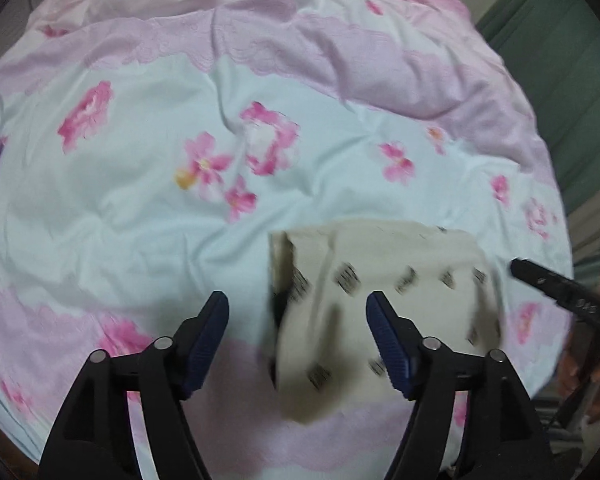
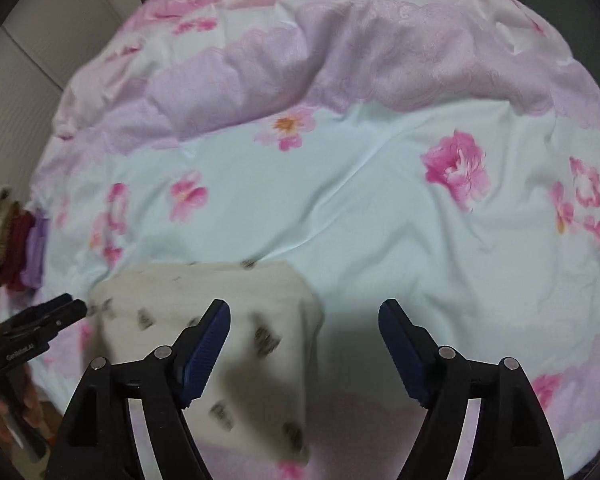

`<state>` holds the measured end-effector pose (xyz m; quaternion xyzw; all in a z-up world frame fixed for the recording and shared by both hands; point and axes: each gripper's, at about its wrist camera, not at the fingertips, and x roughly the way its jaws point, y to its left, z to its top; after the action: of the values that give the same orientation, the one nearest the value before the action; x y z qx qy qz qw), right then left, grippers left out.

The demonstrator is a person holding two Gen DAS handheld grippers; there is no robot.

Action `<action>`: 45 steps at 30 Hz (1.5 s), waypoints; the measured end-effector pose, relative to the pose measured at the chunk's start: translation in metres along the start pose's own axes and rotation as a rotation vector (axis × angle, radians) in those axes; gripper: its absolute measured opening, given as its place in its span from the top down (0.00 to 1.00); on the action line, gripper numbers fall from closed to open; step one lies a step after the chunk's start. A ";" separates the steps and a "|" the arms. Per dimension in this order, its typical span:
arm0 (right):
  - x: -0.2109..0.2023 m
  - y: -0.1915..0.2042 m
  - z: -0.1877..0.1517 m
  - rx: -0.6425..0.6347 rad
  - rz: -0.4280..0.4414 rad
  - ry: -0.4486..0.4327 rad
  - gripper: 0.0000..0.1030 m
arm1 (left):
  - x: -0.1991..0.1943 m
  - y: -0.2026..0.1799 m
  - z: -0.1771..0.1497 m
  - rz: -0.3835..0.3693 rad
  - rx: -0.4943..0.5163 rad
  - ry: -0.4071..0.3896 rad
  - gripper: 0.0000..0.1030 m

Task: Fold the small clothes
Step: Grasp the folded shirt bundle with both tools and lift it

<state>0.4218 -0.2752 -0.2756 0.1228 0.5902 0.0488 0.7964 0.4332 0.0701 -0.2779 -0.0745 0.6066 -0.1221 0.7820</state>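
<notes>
A small cream garment with dark printed marks (image 1: 384,300) lies folded on the bed, blurred in both views; it also shows in the right wrist view (image 2: 228,320). My left gripper (image 1: 298,308) is open and empty, its jaws wide apart over the garment's left edge. My right gripper (image 2: 305,316) is open and empty, its left finger over the garment's right part. The right gripper's tip shows at the right of the left wrist view (image 1: 556,284). The left gripper's tip shows at the left of the right wrist view (image 2: 52,316).
A floral pink and pale blue quilt (image 1: 148,216) covers the bed, also in the right wrist view (image 2: 380,208). A pile of purple, dark red and tan clothes (image 2: 24,244) lies at the bed's left edge. A green wall (image 1: 560,60) stands beyond the right side.
</notes>
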 end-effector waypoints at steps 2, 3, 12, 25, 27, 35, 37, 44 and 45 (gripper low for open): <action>-0.001 -0.001 -0.009 0.000 0.024 0.024 0.24 | 0.006 -0.002 -0.007 -0.024 -0.001 0.017 0.19; 0.002 -0.001 -0.015 -0.003 0.032 0.045 0.24 | 0.010 -0.003 -0.009 -0.034 -0.004 0.028 0.18; 0.060 -0.015 -0.034 0.104 0.105 0.169 0.24 | 0.079 0.007 0.002 -0.074 -0.094 0.164 0.18; 0.092 -0.015 -0.030 0.117 0.102 0.185 0.40 | 0.102 -0.004 -0.003 -0.133 -0.102 0.197 0.62; 0.092 -0.005 -0.030 0.103 0.151 0.185 0.70 | 0.099 -0.005 -0.003 -0.149 -0.099 0.198 0.71; 0.055 0.016 -0.034 0.128 0.108 0.118 0.84 | 0.038 -0.007 -0.001 -0.249 -0.051 0.130 0.76; 0.030 0.025 -0.039 0.147 0.116 0.083 0.84 | 0.009 -0.007 -0.001 -0.253 -0.040 0.101 0.76; -0.053 0.080 -0.045 0.084 0.128 0.008 0.84 | -0.084 0.001 -0.006 -0.195 -0.027 -0.021 0.76; -0.063 0.088 -0.044 0.068 0.143 0.002 0.84 | -0.097 0.008 -0.006 -0.181 -0.040 -0.037 0.76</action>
<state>0.3668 -0.1988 -0.2066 0.1915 0.5821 0.0857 0.7856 0.4056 0.1053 -0.1912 -0.1470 0.5850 -0.1785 0.7774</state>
